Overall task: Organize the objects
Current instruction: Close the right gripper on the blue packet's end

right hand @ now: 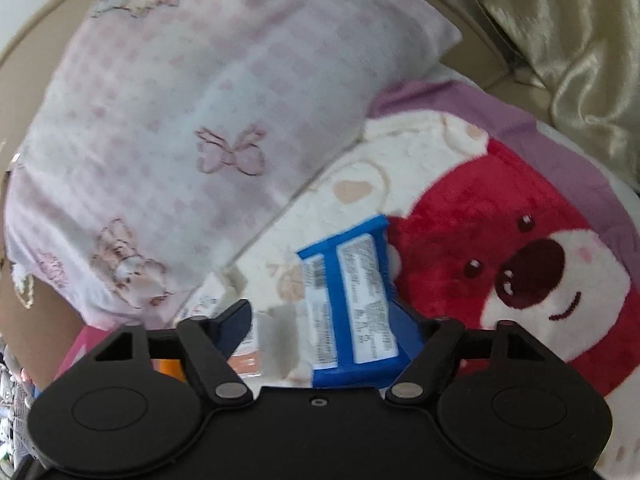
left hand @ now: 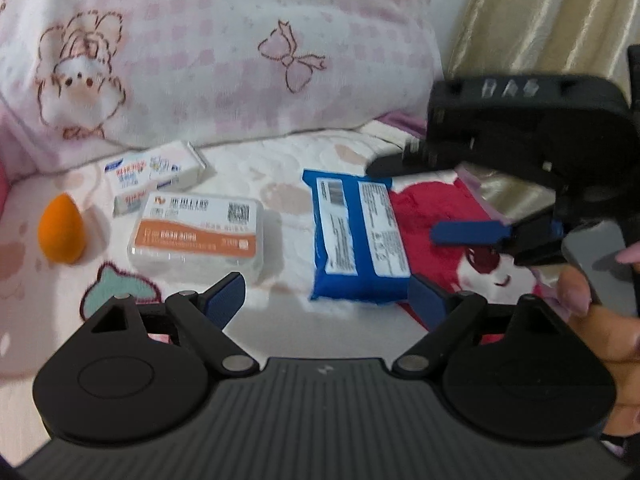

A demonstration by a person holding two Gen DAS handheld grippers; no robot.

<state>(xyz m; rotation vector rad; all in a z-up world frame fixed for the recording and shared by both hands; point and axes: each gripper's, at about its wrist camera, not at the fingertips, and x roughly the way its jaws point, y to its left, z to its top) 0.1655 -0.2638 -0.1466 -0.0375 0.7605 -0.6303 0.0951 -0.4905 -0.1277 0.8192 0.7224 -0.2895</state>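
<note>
Nearest the lens, left gripper (left hand: 324,296) — jaws spread wide, nothing between them, hanging over bare sheet (left hand: 280,328) just short of the objects. Right gripper (left hand: 452,200) reaching in from the right, jaws likewise apart and empty in the left view; in its own view (right hand: 324,332) the blue pack (right hand: 352,304) sits in the gap, the right finger close against its edge, though contact cannot be confirmed through the blur. Held by a hand (left hand: 600,320) at the near right.

Beyond, largest first: pink checked pillow (left hand: 220,48) along the far side, then red bear blanket (left hand: 440,220) on the right, gold curtain (left hand: 540,20) at far right. Then the task's things, strewn in a loose row on the sheet:
- blue pack (left hand: 356,236), centre, lying flat, its right edge over the blanket's rim
- clear box (left hand: 196,236) with orange label, left of the pack, well apart from it
- white carton (left hand: 156,172), farther back, its near end just behind the box
- orange sponge (left hand: 60,228), egg-shaped, upright at far left

Step in hand, judged from the layout: approach for a first pick — nothing gathered yet, and the blue pack looks the likely target of the right gripper.

Next move calls for settling the right jaws squarely across the pack's narrow width, then closing gently; soft wrapper, likely to crumple or slide on plush fabric. Left jaws free for the box.
</note>
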